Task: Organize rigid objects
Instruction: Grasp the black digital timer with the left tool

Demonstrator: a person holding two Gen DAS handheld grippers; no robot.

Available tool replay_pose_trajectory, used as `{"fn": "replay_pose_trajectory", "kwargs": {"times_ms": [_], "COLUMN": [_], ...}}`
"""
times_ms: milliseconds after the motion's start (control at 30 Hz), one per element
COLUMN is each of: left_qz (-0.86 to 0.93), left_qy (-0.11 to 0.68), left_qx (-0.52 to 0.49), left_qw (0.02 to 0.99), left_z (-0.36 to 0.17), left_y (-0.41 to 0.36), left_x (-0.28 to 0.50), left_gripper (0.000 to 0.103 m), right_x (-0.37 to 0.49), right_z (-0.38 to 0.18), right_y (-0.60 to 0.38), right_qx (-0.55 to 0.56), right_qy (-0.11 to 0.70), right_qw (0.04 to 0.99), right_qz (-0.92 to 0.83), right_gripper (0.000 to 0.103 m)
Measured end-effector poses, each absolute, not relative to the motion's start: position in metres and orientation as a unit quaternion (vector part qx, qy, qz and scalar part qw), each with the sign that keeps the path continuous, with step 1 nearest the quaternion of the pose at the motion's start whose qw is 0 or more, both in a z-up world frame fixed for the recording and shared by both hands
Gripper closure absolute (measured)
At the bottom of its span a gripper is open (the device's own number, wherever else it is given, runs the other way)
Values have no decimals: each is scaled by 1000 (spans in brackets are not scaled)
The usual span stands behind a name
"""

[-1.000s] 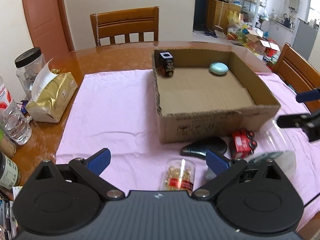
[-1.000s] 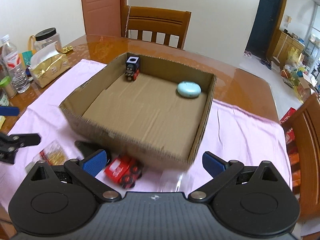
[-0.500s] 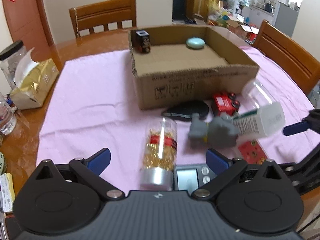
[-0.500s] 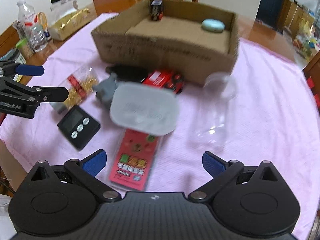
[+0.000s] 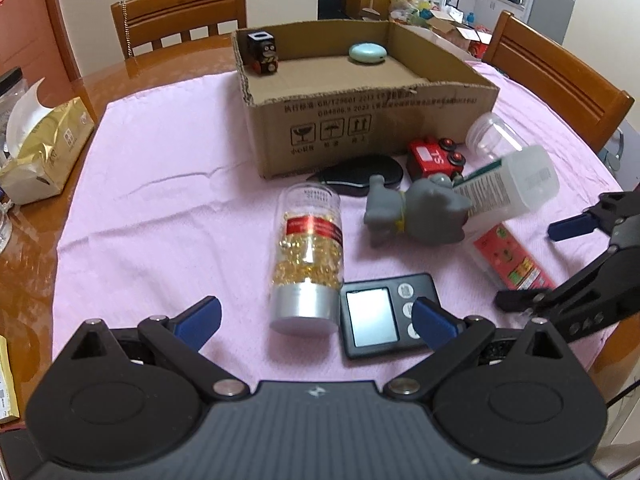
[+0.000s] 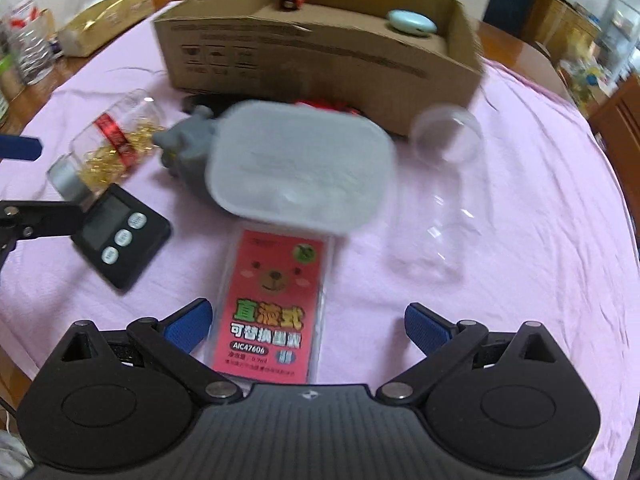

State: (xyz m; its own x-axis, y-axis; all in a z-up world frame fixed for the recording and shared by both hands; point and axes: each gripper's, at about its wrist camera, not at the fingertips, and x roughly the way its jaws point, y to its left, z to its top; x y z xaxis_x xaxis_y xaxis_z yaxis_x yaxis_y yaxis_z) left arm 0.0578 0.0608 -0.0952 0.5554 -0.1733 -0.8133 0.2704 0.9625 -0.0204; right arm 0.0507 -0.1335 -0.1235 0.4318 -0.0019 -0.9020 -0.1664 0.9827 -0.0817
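A pink cloth (image 5: 160, 184) covers the table, and at its far side sits the cardboard box (image 5: 360, 120), open-topped, already holding a black toy block (image 5: 262, 52) in its far left corner and a pale green oval case (image 5: 367, 53) toward the far right. Everything else lies loose on the cloth, near the box's front wall. Largest is the white plastic bottle (image 5: 508, 184), tipped on the grey elephant toy (image 5: 416, 210); a clear empty jar (image 6: 444, 168) lies right of it. A jar of gold pins (image 5: 308, 252) lies on its side left of centre. Next come the red card pack (image 6: 272, 304), the black timer (image 5: 386, 314), a black mouse (image 5: 360, 172) and a red toy truck (image 5: 434, 156) against the box.

The left gripper (image 5: 316, 318) is wide open and empty, straddling the pin jar's silver cap and the timer. The right gripper (image 6: 306, 324) is equally spread and empty, over the card pack.

A sound next pick would probably be the pin jar: close across its round body squarely so it cannot roll, lift clear of the box wall, then set it down inside.
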Motion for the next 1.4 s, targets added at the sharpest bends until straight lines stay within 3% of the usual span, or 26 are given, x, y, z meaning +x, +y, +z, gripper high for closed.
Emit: {"fn": "replay_pose_trajectory", "kwargs": {"times_ms": [500,700,933,1167,1400], "left_qz": [-102,-88,-75,-81,-80], "left_qy": [481,489,473,463,467], "left_qx": [55,57,40,43,44], "left_qw": [869,866,877,882,879], "left_z": [-114,-122,-123,-119,-118], "left_y": [34,13,2,-4,-4], "left_x": [46,36,37,36,34], "left_gripper": [3,12,13,34,33], "right_x": [31,26,24,24,30], "right_z": [-120,-118,-117,-118,-117], "right_y": [-211,-220,-221,-222,-238], "right_qx": [-39,-51,-66,-64,-43], "right_qy": [534,527,523,522,522], "right_qw": [845,848,848,849,852], "right_qz": [11,31,57,51,12], "right_gripper": [0,0,0,0,0]}}
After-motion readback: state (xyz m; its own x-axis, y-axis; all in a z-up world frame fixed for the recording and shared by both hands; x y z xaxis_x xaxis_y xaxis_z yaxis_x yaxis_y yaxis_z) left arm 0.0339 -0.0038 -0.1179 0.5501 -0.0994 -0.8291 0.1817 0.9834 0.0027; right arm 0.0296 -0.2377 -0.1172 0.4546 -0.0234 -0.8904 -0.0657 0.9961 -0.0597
